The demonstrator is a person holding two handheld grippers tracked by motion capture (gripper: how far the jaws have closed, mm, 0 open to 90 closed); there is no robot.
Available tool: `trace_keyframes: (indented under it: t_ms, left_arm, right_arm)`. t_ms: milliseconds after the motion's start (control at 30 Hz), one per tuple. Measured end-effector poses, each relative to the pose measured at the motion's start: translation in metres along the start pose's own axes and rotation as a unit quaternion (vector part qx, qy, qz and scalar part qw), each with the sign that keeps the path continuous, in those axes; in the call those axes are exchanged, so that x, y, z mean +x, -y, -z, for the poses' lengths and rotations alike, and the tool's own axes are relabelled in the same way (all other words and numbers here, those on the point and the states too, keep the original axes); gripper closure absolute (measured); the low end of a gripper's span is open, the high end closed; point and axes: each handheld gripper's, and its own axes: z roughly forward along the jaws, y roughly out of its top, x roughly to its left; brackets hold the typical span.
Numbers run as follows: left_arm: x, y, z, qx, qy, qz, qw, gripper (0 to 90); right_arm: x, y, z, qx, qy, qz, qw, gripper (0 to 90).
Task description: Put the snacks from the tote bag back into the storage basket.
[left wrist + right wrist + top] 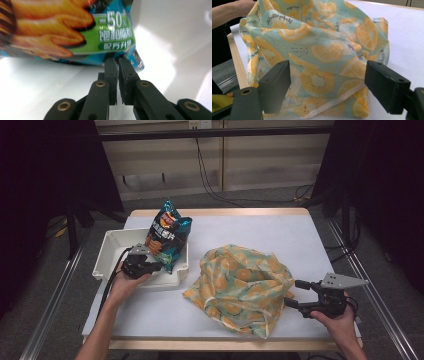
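- In the white plastic bin (112, 251) at table left: the blue crisp packet with orange chip print (168, 236) stands tilted against the bin's right wall.
- Left gripper (146, 267) is narrowed nearly shut at the packet's bottom corner (135, 58) (whether the pads pinch the seam, I can't tell).
- Right gripper (298, 294) hangs wide open, holding nothing, just beside the crumpled lemon-print fabric bag (240, 287).
- Judgement: early stage; packet not lifted yet, bag mouth not held open, transfer into the bag all left to do.

Black two-jaw tools (300, 294), brass rivets, grey plates, black cables.
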Motion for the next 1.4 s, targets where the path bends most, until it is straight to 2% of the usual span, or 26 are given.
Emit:
trace_keyframes:
  t_ms: [100, 133, 233, 300, 433, 467, 567, 600, 633, 700, 733, 767, 800, 833, 900, 967, 1033, 1067, 1100, 1133, 1200, 1267, 1300, 1333, 1367, 1400]
  left_arm:
    - [-0.006, 0.000, -0.010, 0.020, 0.010, -0.009, 0.9997, 84.1]
    - [-0.008, -0.002, -0.012, 0.028, 0.004, -0.015, 0.9995, 83.9]
    - [-0.012, -0.008, -0.017, 0.030, 0.007, -0.014, 0.9994, 83.3]
    - [-0.016, -0.013, -0.021, 0.040, 0.018, -0.021, 0.9988, 82.5]
    - [-0.024, -0.024, -0.028, 0.049, 0.019, -0.040, 0.9978, 81.6]
    - [-0.025, -0.027, -0.030, 0.055, 0.026, -0.045, 0.9971, 81.7]
    - [-0.028, -0.036, -0.035, 0.059, 0.018, -0.056, 0.9966, 82.4]
    - [-0.028, -0.038, -0.037, 0.057, 0.022, -0.045, 0.9971, 82.4]
    - [-0.026, -0.041, -0.038, 0.059, 0.018, -0.059, 0.9964, 82.4]
    - [-0.026, -0.045, -0.043, 0.060, 0.017, -0.043, 0.9971, 82.4]
    - [-0.025, -0.046, -0.044, 0.069, 0.018, -0.051, 0.9962, 82.4]
    - [-0.027, -0.046, -0.047, 0.062, 0.014, -0.038, 0.9973, 82.4]
    - [-0.025, -0.047, -0.047, 0.071, 0.013, -0.054, 0.9959, 82.4]
    - [-0.024, -0.047, -0.048, 0.072, 0.010, -0.058, 0.9957, 82.5]
    - [-0.021, -0.049, -0.049, 0.075, 0.008, -0.055, 0.9956, 82.8]
    - [-0.021, -0.052, -0.050, 0.072, 0.004, -0.042, 0.9965, 82.8]
    - [-0.019, -0.055, -0.051, 0.081, -0.004, -0.055, 0.9952, 82.7]
    - [-0.019, -0.055, -0.052, 0.077, 0.003, -0.043, 0.9961, 82.7]
    - [-0.016, -0.055, -0.052, 0.083, 0.004, -0.054, 0.9951, 82.8]
    - [-0.016, -0.054, -0.054, 0.074, 0.000, -0.044, 0.9963, 82.8]
    - [-0.014, -0.054, -0.055, 0.073, 0.001, -0.041, 0.9965, 82.8]
    - [-0.009, -0.055, -0.056, 0.082, -0.001, -0.047, 0.9955, 82.7]
    - [-0.007, -0.056, -0.057, 0.080, 0.004, -0.035, 0.9962, 82.7]
    - [-0.006, -0.057, -0.058, 0.082, -0.002, -0.043, 0.9957, 82.7]
    - [-0.008, -0.056, -0.060, 0.070, -0.001, -0.030, 0.9971, 82.7]
    - [-0.007, -0.057, -0.059, 0.076, 0.000, -0.038, 0.9963, 82.8]
  right_arm:
    - [0.000, 0.000, 0.000, 0.000, 0.000, -0.001, 1.0000, 21.0]
    - [0.000, 0.000, 0.000, 0.000, -0.001, 0.000, 1.0000, 21.0]
    - [0.000, 0.000, -0.001, 0.001, -0.003, 0.003, 1.0000, 21.0]
    - [0.000, 0.000, 0.000, 0.000, -0.002, 0.000, 1.0000, 21.0]
    - [0.000, 0.000, 0.001, -0.001, 0.001, 0.000, 1.0000, 21.0]
    - [-0.001, 0.000, 0.001, -0.001, -0.002, 0.002, 1.0000, 21.0]
    - [-0.001, 0.000, 0.001, 0.000, -0.001, 0.000, 1.0000, 21.0]
    - [0.000, 0.000, 0.001, 0.000, -0.001, 0.000, 1.0000, 21.0]
    - [0.000, 0.000, 0.001, 0.000, 0.000, 0.001, 1.0000, 21.1]
    - [-0.001, 0.000, 0.001, -0.002, -0.001, 0.001, 1.0000, 21.1]
    - [-0.001, 0.000, 0.001, -0.002, 0.000, 0.002, 1.0000, 21.1]
    - [-0.001, 0.000, 0.001, -0.003, -0.001, 0.001, 1.0000, 21.1]
    - [-0.001, 0.000, 0.002, -0.002, 0.001, 0.002, 1.0000, 21.1]
    - [-0.001, 0.000, 0.002, -0.002, -0.001, 0.001, 1.0000, 21.1]
    - [-0.001, 0.000, 0.002, -0.002, 0.001, 0.000, 1.0000, 21.1]
    - [-0.001, 0.001, 0.001, -0.001, -0.001, 0.001, 1.0000, 21.0]
    - [0.000, 0.000, 0.001, 0.001, -0.001, 0.001, 1.0000, 21.1]
    - [0.000, 0.000, 0.001, 0.000, -0.002, 0.001, 1.0000, 21.1]
    - [-0.001, 0.000, 0.001, 0.000, -0.001, 0.001, 1.0000, 21.1]
    - [-0.001, 0.000, 0.001, 0.000, -0.001, 0.001, 1.0000, 21.1]
    - [-0.001, 0.000, 0.001, -0.001, -0.002, 0.002, 1.0000, 21.1]
    - [-0.001, 0.001, 0.001, -0.001, -0.002, 0.002, 1.0000, 21.1]
    - [-0.001, 0.001, 0.001, 0.000, -0.002, 0.001, 1.0000, 21.1]
    - [-0.001, 0.001, 0.001, 0.000, -0.002, 0.001, 1.0000, 21.1]
    - [-0.001, 0.000, 0.000, 0.001, -0.002, 0.000, 1.0000, 21.1]
    - [0.000, 0.000, 0.000, 0.000, -0.001, 0.001, 1.0000, 21.1]
